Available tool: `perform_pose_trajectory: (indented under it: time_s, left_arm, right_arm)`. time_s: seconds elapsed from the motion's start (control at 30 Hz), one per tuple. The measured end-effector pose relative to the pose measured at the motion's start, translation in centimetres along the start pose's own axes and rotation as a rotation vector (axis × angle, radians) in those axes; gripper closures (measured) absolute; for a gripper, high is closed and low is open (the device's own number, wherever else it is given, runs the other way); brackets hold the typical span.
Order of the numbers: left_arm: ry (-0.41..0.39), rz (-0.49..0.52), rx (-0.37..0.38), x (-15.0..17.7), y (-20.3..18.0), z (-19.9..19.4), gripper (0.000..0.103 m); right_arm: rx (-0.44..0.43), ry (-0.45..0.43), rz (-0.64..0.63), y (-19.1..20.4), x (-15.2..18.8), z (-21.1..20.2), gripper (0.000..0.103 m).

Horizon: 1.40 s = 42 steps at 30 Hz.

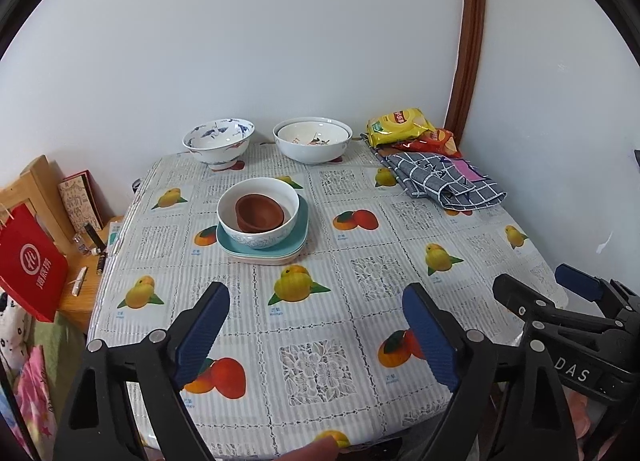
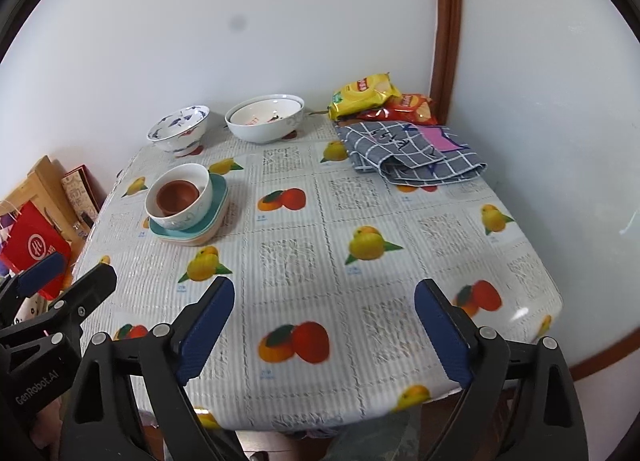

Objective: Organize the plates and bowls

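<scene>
A white bowl holding brown bowls sits on stacked teal and cream plates mid-table; the bowl, brown bowls and plates also show in the right wrist view. A blue-patterned bowl and nested white bowls stand at the far edge. My left gripper is open and empty over the near table. My right gripper is open and empty, to the right of the left one.
The table has a fruit-print cloth. Snack bags and a folded checked cloth lie at the far right corner by the wall. A wooden stand with a red bag is left of the table.
</scene>
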<state>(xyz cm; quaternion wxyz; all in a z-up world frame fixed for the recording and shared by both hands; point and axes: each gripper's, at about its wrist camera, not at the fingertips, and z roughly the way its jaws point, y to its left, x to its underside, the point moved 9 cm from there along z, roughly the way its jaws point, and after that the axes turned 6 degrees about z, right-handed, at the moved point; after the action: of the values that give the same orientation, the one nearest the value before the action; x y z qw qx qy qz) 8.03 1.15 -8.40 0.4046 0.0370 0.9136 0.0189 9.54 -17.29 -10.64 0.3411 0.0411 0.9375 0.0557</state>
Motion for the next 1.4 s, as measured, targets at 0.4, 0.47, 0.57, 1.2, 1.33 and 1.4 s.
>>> perform_pose_trajectory:
  time_s: [0.4,0.47,0.57,1.2,1.33,1.4]
  left_arm:
    - [-0.028,0.003,-0.019,0.0,-0.7,-2.0,0.010]
    - [-0.030,0.005,-0.017,-0.1,-0.8,-2.2,0.010]
    - [-0.032,0.004,-0.017,-0.1,-0.9,-2.2,0.010]
    - [-0.034,0.002,-0.012,-0.1,-1.2,-2.6,0.010]
    - [-0.034,0.001,-0.013,-0.1,-1.2,-2.6,0.010]
    - [-0.034,0.000,-0.013,-0.1,-1.2,-2.6,0.010]
  right_arm:
    - [0.000,-0.025,0.015,-1.4,1.0,-2.3,0.011]
    - [-0.002,-0.028,0.014,-1.5,1.0,-2.5,0.011]
    - [0.002,-0.033,0.015,-1.6,1.0,-2.8,0.011]
    - [0.012,-0.058,0.011,-1.8,0.8,-4.0,0.011]
    - [0.011,-0.058,0.005,-1.6,0.9,-4.0,0.011]
    - [0.013,-0.057,0.002,-1.4,0.9,-4.0,0.011]
